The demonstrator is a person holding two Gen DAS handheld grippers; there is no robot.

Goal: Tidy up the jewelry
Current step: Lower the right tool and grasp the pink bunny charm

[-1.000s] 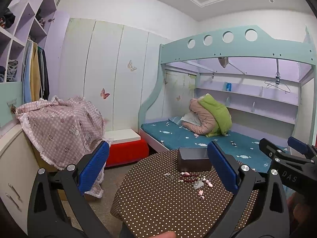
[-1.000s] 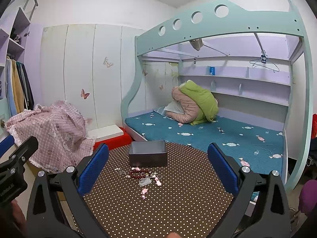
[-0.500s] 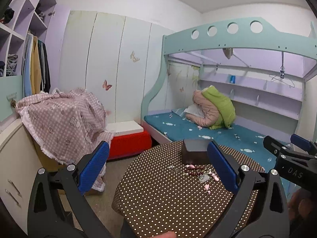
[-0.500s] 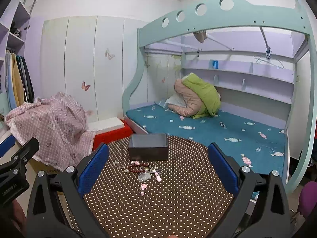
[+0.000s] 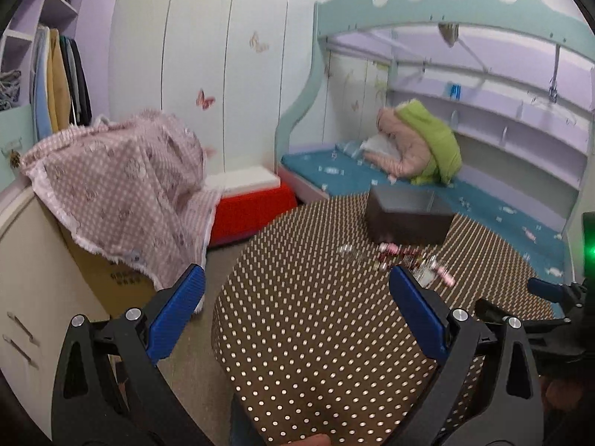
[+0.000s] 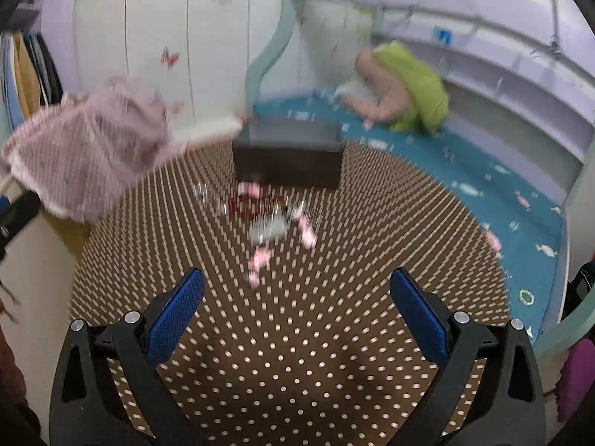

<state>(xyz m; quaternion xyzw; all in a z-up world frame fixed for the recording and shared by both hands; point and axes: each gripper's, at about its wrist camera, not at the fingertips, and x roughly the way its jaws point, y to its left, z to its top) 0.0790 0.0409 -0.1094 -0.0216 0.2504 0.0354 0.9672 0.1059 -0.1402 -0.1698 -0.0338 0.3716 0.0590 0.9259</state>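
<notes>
Right gripper (image 6: pixel 296 297) now nearer the jewelry (image 6: pixel 273 219), jaws apart.

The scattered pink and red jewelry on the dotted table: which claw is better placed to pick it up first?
Probably the right claw: open, empty, with the jewelry centred ahead. The left claw points left of it.
</notes>
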